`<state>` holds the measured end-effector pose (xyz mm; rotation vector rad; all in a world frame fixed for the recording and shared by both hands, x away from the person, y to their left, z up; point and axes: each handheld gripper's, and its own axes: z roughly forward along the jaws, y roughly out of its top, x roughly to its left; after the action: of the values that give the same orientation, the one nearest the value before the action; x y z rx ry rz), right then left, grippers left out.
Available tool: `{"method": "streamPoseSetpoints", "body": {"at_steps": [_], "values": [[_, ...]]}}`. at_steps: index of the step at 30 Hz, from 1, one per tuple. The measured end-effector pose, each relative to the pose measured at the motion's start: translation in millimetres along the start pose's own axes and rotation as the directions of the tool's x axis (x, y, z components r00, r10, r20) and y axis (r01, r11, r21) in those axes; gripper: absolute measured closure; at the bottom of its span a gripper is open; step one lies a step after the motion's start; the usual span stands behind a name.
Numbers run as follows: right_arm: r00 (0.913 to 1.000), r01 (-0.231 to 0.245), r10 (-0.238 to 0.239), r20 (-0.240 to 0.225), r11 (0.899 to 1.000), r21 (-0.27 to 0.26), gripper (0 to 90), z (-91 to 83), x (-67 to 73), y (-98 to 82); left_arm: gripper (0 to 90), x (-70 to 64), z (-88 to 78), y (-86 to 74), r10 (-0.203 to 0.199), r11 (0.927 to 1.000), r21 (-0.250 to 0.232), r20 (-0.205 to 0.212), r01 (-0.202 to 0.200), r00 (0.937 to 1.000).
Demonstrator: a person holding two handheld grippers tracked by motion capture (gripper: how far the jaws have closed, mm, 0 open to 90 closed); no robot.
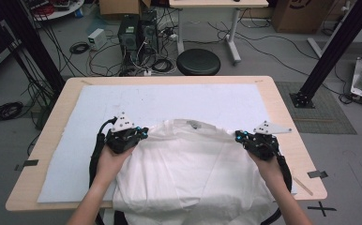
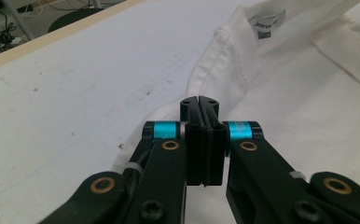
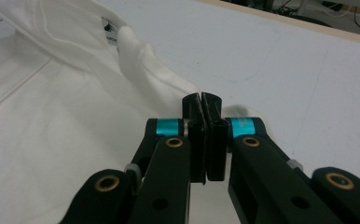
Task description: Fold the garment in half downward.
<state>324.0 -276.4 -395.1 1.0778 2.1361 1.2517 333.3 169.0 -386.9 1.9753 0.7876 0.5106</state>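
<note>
I see a white shirt spread on the pale mat that covers the tabletop; its collar points away from me and its bottom hangs over the near edge. My left tongs sit at the shirt's left shoulder; my right tongs sit at its right shoulder; the shirt lies stretched between them. Both tongs are pressed tight together; in the left gripper view the shirt cloth bunches up right at the tips, and in the right gripper view the cloth does too; each looks to be pinching the shoulder edge. The neck label lies a little beyond the left tongs.
</note>
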Motion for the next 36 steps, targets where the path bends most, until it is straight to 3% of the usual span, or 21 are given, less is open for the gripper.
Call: {"method": "streamPoseSetpoints", "body": {"at_steps": [3,8,13,18,25,30,36], "values": [[1.0,0.002,-0.002,-0.004,1.0,0.002,89.9,-9.1,4.5,-6.6,89.1,-9.3,-7.7,-7.2,0.013,0.9999,-0.002,0.021,-0.013,0.9997],[0.9996,0.007,-0.006,-0.029,1.0,0.013,89.9,-24.7,12.7,-20.0,89.1,-24.2,-21.7,-21.0,0.067,0.9978,-0.004,0.055,-0.066,0.9963],[0.9989,0.005,-0.004,-0.046,1.0,0.021,89.9,-37.1,20.0,-34.4,89.1,-32.6,-31.8,-36.8,0.076,0.9971,-0.004,0.078,-0.076,0.994],[0.9977,0.018,-0.015,-0.066,0.999,0.044,89.9,-51.8,33.5,-55.4,89.1,-47.6,-42.8,-56.0,0.103,0.9941,0.02,0.116,-0.106,0.9879],[0.9968,0.048,-0.043,-0.067,0.997,0.068,89.9,-71.3,49.7,-72.1,89.1,-65.1,-56.5,-71.3,0.114,0.9923,0.029,0.155,-0.12,0.9813],[0.9964,0.044,-0.038,-0.076,0.996,0.079,89.8,-81.1,56.8,-84.2,89.1,-75.9,-65.3,-78.9,0.112,0.9918,0.038,0.191,-0.122,0.9751],[0.9953,0.052,-0.045,-0.086,0.995,0.086,89.6,-87.5,63.7,-90.2,89.1,-80.4,-75.5,-84.1,0.101,0.9941,0.014,0.238,-0.107,0.966]]}}
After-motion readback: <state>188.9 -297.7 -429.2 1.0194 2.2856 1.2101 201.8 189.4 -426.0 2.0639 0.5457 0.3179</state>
